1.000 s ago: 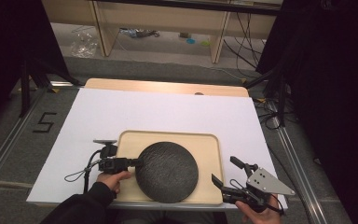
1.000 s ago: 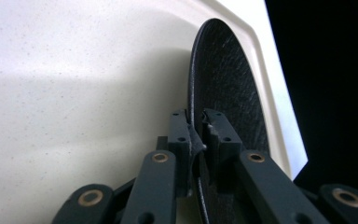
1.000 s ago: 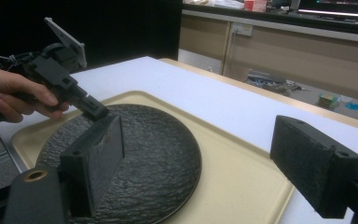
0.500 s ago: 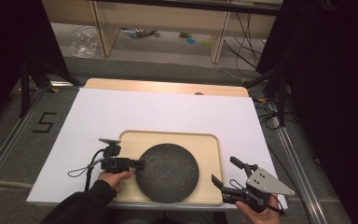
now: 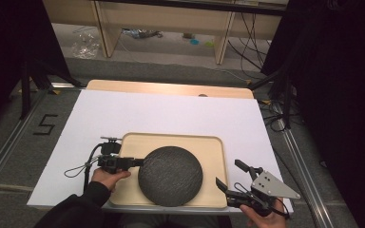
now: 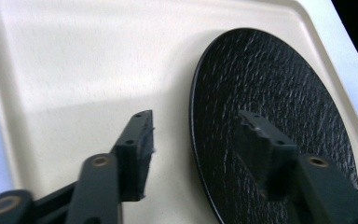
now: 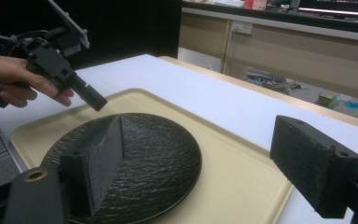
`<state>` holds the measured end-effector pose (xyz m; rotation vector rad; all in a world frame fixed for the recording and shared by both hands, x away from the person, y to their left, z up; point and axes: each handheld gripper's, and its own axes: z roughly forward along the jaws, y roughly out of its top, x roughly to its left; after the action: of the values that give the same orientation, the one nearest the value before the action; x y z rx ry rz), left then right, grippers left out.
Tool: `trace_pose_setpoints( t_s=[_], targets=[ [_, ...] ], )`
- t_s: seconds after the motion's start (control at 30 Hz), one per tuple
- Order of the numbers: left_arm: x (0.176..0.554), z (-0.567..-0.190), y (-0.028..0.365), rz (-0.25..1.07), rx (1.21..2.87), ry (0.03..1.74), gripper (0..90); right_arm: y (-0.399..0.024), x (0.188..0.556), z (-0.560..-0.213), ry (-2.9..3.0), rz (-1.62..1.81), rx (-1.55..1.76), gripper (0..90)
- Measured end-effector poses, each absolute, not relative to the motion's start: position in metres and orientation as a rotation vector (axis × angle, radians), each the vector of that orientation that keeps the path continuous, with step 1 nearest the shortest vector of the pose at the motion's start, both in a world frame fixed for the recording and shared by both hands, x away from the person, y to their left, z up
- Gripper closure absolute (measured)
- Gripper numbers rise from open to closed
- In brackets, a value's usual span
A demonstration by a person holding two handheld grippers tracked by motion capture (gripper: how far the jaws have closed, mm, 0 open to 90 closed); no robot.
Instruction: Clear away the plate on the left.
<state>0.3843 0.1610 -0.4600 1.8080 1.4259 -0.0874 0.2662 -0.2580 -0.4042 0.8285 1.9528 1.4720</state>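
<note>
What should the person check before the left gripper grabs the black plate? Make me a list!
1. Left gripper open: ok, its jaws stand apart in the left gripper view.
2. Jaws straddling the rim of the round, black, rough-textured plate: ok, one jaw over the plate, the other over the tray.
3. Jaws touching the rim: cannot tell.
4. Plate sits flat on the pale wooden tray: ok.
5. Right gripper out of the way: ok, open, off the tray's right edge.
6. Tray fully on the white-covered table: cannot tell, its near edge lies right at the table's edge.
</note>
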Motion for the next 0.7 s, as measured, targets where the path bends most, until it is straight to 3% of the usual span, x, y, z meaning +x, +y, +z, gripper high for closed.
trace_pose_setpoints(
  t_s=[0.23, 0.7],
  targets=[
    [0.383, -0.451, 0.167, -0.057, 1.783, 1.399, 32.9, -0.258, 0.266, -0.405, 1.96, 1.491, 0.834, 18.8],
    [0.37, -0.428, 0.176, 0.06, 1.693, 1.223, 25.1, -0.259, 0.267, -0.405, 1.955, 1.467, 0.827, 18.7]
  ],
)
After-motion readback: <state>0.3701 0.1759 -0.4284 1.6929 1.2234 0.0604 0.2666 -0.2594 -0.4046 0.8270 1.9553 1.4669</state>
